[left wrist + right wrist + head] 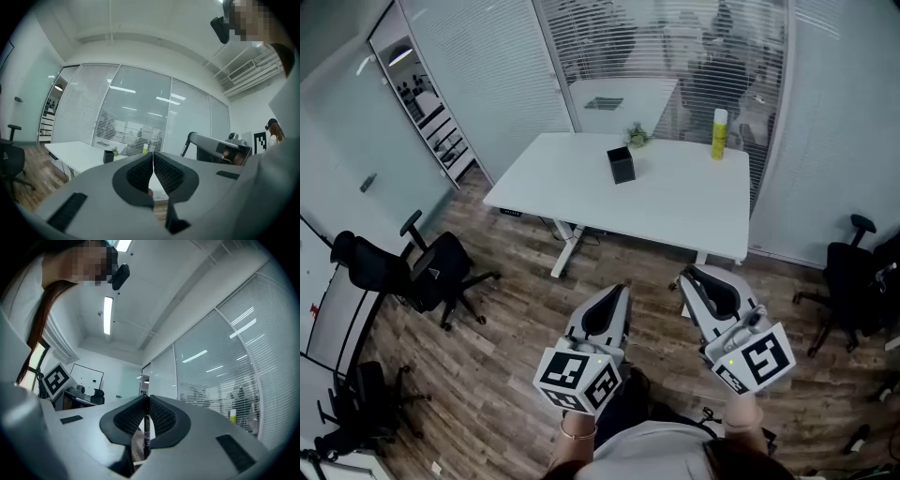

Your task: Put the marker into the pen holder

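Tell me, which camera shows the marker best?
The right gripper view: the marker stands pinched between the jaws of the right claw, close up, black with print along it. The head view and left gripper view show that claw from outside only; the marker cannot be seen there.

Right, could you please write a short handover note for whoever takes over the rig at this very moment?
Left claw: jaws together, nothing between them.
Right claw: shut on the thin black marker with white print.
Both claws are over the wooden floor, well short of the white rectangular table.
The black square pen holder stands upright on that table near its far edge, beside a small green plant.
Done: the marker is gripped.
Left: go to the table, bring the marker over the holder's open top, lower it in and open the right claw.
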`<control>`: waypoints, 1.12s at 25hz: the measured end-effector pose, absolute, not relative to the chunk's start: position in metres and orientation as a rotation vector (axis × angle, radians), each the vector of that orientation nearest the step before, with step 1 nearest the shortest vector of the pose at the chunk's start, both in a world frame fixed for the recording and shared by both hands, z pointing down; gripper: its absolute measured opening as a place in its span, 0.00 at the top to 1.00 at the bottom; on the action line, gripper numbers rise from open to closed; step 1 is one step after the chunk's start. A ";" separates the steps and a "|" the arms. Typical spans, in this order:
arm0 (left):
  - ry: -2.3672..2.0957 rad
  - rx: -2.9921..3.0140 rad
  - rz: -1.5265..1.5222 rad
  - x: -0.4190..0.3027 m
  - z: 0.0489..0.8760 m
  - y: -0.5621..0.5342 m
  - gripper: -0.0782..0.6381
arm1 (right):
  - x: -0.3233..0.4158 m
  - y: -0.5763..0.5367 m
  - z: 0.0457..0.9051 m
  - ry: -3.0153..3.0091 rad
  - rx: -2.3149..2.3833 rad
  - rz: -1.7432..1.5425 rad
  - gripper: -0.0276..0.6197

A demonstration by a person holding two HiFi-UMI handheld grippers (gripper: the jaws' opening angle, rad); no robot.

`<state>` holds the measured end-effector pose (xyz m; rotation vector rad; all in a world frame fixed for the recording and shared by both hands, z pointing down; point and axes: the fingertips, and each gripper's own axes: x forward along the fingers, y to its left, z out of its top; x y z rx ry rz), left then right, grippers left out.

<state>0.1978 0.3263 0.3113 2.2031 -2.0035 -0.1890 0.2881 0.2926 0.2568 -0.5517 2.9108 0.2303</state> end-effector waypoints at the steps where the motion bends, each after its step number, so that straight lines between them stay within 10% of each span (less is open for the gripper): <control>1: -2.000 2.207 -0.189 0.194 0.311 0.322 0.86 | 0.284 0.289 0.257 2.910 -0.560 0.232 0.87; 28: -1.818 2.361 -0.237 0.050 0.312 0.182 0.86 | 0.135 0.159 0.248 2.838 -0.731 0.304 0.87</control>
